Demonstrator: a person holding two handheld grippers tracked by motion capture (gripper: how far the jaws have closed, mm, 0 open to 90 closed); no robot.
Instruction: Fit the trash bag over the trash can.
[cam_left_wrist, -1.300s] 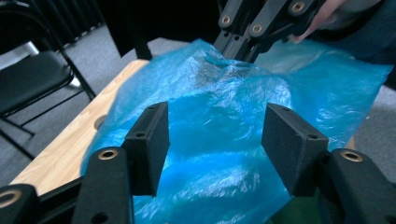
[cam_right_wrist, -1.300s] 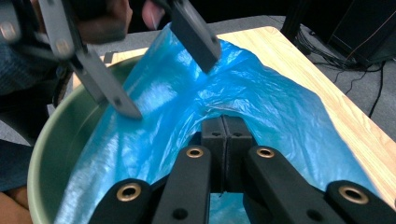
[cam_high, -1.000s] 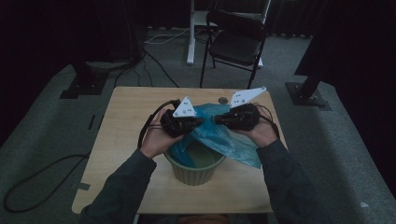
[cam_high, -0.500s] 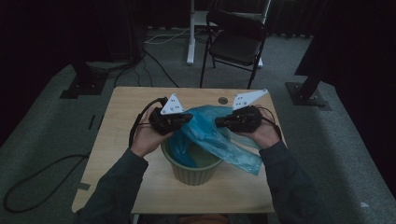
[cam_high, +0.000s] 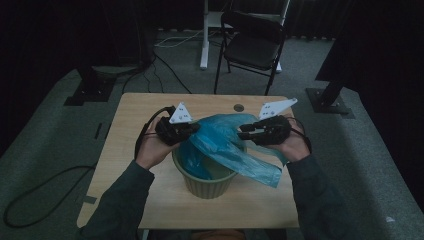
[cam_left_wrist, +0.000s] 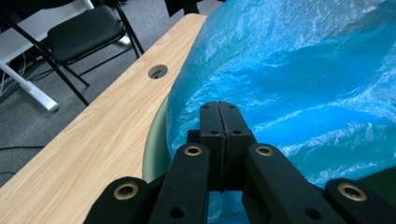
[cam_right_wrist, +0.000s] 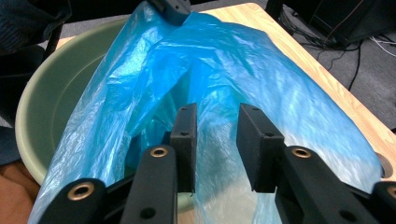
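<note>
Blue bag (cam_high: 227, 145) pinched by left gripper (cam_left_wrist: 219, 109), between right gripper (cam_right_wrist: 215, 122) fingers

Dim room, grey carpet (cam_high: 45, 150), black folding chair (cam_high: 252, 42), wooden table (cam_high: 130, 117)

your left hand-held gripper (cam_high: 192, 128) is black, topped with a grey three-cornered plate dotted with small dark holes, and a black cable loops from its back end. your right hand-held gripper (cam_high: 244, 134) is black too, its own grey plate longer and more pointed, with a black cable curling behind it. you wear dark grey-green long sleeves (cam_high: 120, 202) reaching to both wrists. in the left gripper view, your jaws are flat black blocks on black linkage arms with brass-ringed pivot holes and small dark screw holes. in the right gripper view, your jaws and arms look the same, with brass-ringed holes.
</note>
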